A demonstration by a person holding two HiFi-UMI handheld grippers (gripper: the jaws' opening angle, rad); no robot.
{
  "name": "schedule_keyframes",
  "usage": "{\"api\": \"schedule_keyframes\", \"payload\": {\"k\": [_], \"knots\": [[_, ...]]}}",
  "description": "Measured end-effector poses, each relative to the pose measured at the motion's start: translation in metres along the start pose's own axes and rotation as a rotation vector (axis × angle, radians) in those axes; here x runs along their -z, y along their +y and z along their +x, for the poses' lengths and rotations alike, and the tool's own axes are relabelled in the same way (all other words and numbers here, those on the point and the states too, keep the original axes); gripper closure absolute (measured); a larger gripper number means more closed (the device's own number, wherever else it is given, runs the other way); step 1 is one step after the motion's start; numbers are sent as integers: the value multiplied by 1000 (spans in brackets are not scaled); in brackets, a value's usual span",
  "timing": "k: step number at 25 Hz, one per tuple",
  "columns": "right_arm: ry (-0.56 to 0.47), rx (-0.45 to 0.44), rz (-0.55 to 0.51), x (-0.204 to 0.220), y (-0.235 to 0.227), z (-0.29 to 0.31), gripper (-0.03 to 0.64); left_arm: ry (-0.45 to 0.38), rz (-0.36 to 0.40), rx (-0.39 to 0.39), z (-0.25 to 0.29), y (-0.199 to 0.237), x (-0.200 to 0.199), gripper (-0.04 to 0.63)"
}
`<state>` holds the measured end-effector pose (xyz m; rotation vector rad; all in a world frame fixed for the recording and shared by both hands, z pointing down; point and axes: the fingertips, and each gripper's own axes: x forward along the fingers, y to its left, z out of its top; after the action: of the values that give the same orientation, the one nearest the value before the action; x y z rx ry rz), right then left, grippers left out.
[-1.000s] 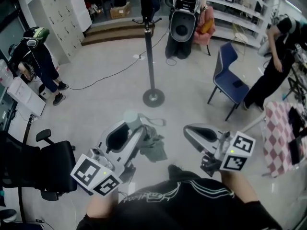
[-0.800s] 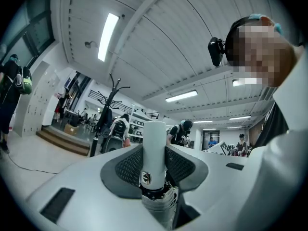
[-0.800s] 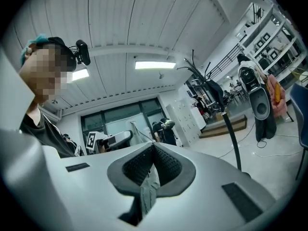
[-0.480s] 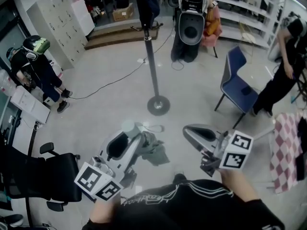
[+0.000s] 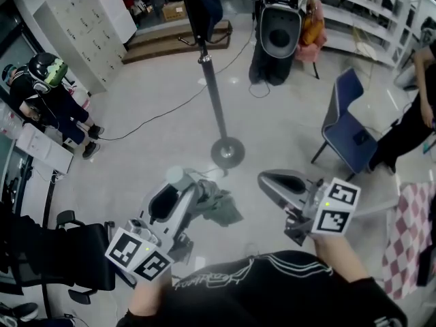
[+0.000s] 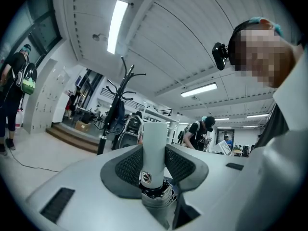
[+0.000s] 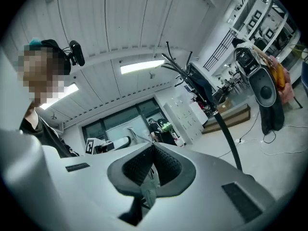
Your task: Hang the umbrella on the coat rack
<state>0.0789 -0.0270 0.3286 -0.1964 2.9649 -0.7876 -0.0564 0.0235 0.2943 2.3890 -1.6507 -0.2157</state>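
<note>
Carrying the umbrella (image 5: 218, 208) by its handle, clamped in the left gripper (image 5: 182, 182), right gripper (image 5: 269, 181) jaws together, requires a steady lift onto a coat rack (image 5: 212, 101) hook

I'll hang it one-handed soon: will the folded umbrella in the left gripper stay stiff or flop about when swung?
Its white handle looks hard and smooth, so it may twist in the left gripper. The grey canopy bunches loosely, so it probably flops. Compact, so likely light.
</note>
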Motion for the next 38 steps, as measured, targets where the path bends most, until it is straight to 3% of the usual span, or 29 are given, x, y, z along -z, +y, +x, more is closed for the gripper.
{"api": "schedule_keyframes", "payload": {"k": [8, 17, 38], "knots": [[-14, -28, -4, -23, -36, 9, 604, -11, -11, -21, 46, 17, -9, 457], [-1, 8, -8, -39, -79, 38, 604, -14, -24, -12, 82, 64, -10, 457], [-40, 135, -5, -106, -179, 152, 604, 15, -43, 106, 192, 204, -55, 456]]}}
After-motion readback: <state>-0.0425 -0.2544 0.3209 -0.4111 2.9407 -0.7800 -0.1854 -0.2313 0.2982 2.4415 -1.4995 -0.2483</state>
